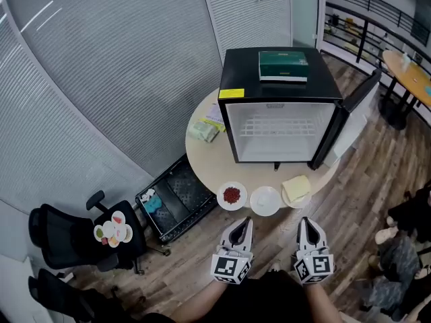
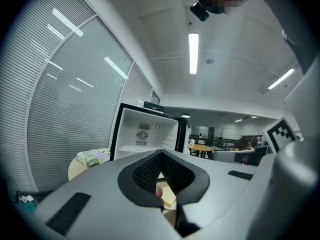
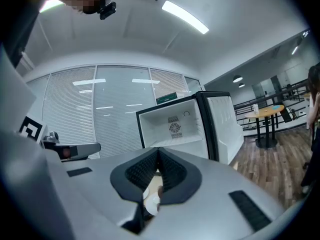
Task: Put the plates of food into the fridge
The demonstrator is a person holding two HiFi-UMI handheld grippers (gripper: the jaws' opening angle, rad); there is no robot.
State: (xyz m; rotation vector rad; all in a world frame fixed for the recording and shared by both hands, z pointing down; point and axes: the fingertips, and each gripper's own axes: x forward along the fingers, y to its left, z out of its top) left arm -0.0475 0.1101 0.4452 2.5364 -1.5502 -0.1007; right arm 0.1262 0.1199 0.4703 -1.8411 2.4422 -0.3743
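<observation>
A: The fingers (image 2: pixel 142 173) of the left gripper (image 1: pixel 243 223) are pressed together on nothing. The right gripper (image 1: pixel 304 223) is the same: closed and empty.

B: And the plates?

A: All three sit on the surface (image 1: pixel 205 157), just ahead of the fingertips. The plate of red food (image 1: pixel 231 196) is ahead of the left pair and the plate of yellow food (image 1: pixel 296 189) is ahead of the right. The white plate (image 1: pixel 265 200) is between them. None is in the fridge (image 1: pixel 239 69) yet. It stands open beyond the plates, with its door (image 1: pixel 357 110) swung off to the right of the right fingers.

B: So how would you start?

A: I'd spread one pair wide first, then come in low and take a rim at its near edge, one finger above and one below. Keep the plate level so the food doesn't slide. Then carry it straight forward onto the wire shelf (image 1: pixel 279 126), keeping wide of the door.
</observation>
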